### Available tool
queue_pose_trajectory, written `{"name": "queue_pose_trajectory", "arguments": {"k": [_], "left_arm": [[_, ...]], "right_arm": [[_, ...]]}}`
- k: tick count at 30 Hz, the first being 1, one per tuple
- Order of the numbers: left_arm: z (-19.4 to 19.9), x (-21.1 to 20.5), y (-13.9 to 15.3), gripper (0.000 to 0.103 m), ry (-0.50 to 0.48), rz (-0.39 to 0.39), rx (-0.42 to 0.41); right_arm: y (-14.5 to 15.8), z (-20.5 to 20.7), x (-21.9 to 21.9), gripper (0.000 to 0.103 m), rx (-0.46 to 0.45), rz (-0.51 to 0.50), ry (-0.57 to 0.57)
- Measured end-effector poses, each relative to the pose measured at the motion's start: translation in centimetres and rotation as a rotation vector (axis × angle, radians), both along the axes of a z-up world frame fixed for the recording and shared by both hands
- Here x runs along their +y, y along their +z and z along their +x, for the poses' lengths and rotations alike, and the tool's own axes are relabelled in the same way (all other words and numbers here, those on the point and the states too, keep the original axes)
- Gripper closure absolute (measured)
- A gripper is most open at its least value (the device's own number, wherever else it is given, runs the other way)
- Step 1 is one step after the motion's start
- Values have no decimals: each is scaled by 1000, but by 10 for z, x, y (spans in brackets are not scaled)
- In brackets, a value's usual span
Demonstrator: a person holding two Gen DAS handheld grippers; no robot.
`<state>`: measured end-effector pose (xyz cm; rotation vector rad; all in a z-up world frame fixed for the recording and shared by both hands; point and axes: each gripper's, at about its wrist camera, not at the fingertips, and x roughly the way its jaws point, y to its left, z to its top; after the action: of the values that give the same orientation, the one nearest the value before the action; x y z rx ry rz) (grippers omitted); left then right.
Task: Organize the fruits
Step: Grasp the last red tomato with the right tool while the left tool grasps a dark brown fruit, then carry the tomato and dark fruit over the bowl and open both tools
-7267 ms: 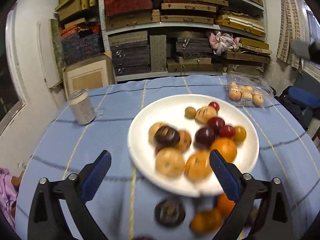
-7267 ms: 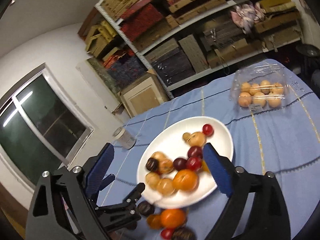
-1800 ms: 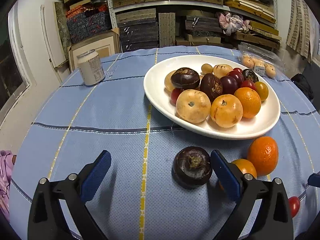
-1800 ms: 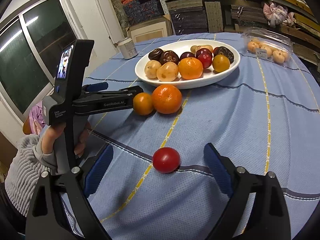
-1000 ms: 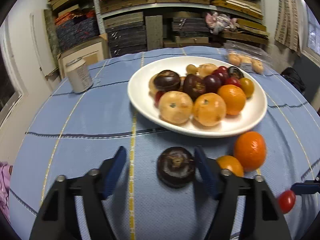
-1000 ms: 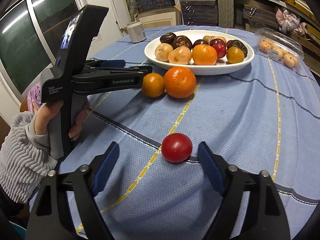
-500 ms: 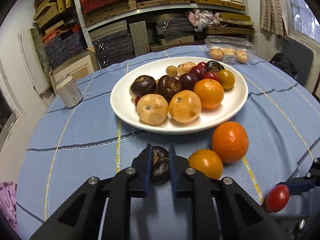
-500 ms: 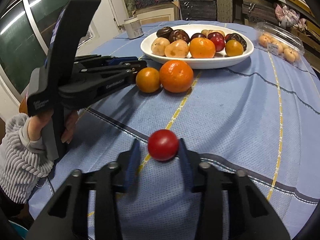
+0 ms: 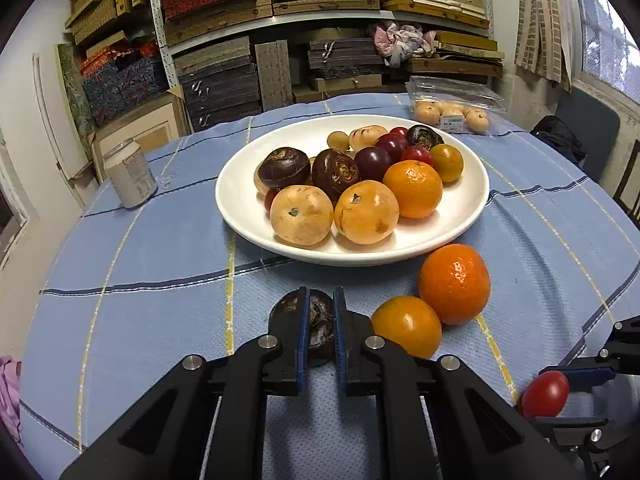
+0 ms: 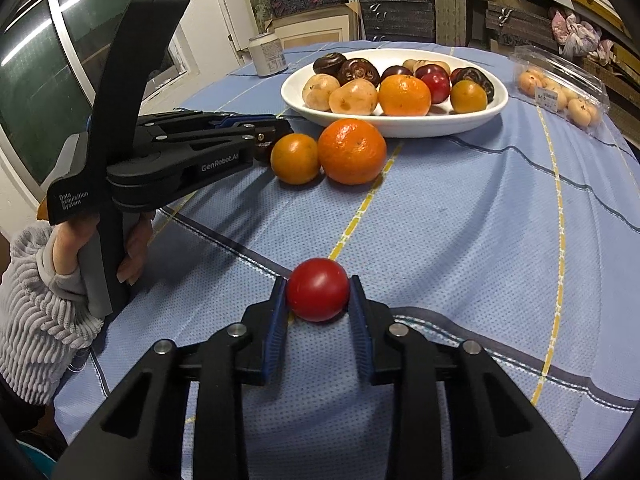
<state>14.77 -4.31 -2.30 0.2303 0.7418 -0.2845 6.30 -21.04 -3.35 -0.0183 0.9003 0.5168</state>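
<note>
Left claw [image 9: 320,324]: blue pads clamped on dark brown fruit [image 9: 316,326], near side of surface [image 9: 140,260], just short of white plate [image 9: 460,224]. Hard, ridged shell by the look; probably light and stiff, gripped across its middle.

Right claw [image 10: 318,300]: pads closed on red cherry tomato [image 10: 318,289], near centre of surface. Smooth, glossy, likely slippery and easily burst; light pressure at widest girth advised.

Loose stock: large orange [image 10: 352,151] and small orange [image 10: 295,158], touching, just near of plate.

Legible writing, left tool body: "GenRobot.AI", "Data Acquisition System". Can [image 9: 130,178] and clamshell pack [image 9: 452,110] labels unreadable.
</note>
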Motion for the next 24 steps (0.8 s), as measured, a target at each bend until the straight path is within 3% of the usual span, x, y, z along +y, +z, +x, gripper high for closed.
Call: {"name": "queue_pose_trajectory", "arguments": {"k": [5,15,17,18,19,21,24], "left_arm": [[0,9,1,92,-13,-70,18],[-21,0,8,97,-48,-32,-54],[-21,0,6,82,-41,-7,-48],[-21,0,5,54,-38,1,-43],[-22,2,6,36,-8,10,-59],[-23,5,8,20,-9,-5,-71],[-20,6,8,16,0,3,-71]], "right_arm": [[0,-1,0,73,0,-3,2],[0,-2,1,73,3,-3,13],[0,-3,1,73,0,-9,16],[0,-3,1,73,0,-10,16],[0,-3,1,73,0,-9,16],[0,-3,2,73,-1,-10,17],[0,-3,2,73,-2,-12,16]]}}
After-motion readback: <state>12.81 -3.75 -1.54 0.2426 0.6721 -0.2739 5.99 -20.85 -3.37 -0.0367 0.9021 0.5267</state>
